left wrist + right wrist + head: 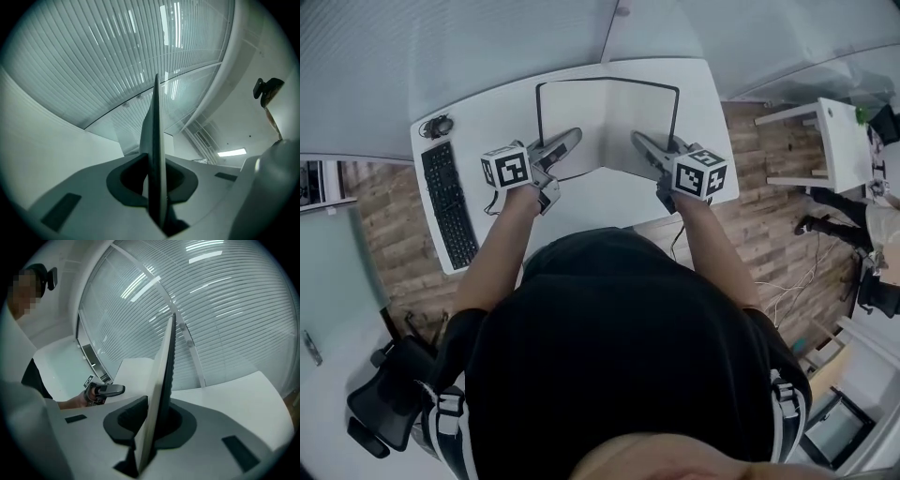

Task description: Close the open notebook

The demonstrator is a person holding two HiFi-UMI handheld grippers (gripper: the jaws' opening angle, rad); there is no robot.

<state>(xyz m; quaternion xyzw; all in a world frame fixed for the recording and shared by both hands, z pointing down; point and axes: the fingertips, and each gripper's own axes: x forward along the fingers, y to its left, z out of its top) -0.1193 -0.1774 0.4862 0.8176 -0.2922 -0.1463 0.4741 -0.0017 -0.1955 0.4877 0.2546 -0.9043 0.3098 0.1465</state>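
Observation:
The open notebook, with white pages and a black cover rim, is spread over the back of the white desk. My left gripper is shut on the near edge of its left half. My right gripper is shut on the near edge of its right half. In the left gripper view the left half stands edge-on, pinched in the left gripper. In the right gripper view the cover and pages rise from the right gripper, and the left gripper shows beyond.
A black keyboard lies along the desk's left side, with a small dark object behind it. Glass walls with blinds stand behind the desk. A white side table is at the right and a black chair at the lower left.

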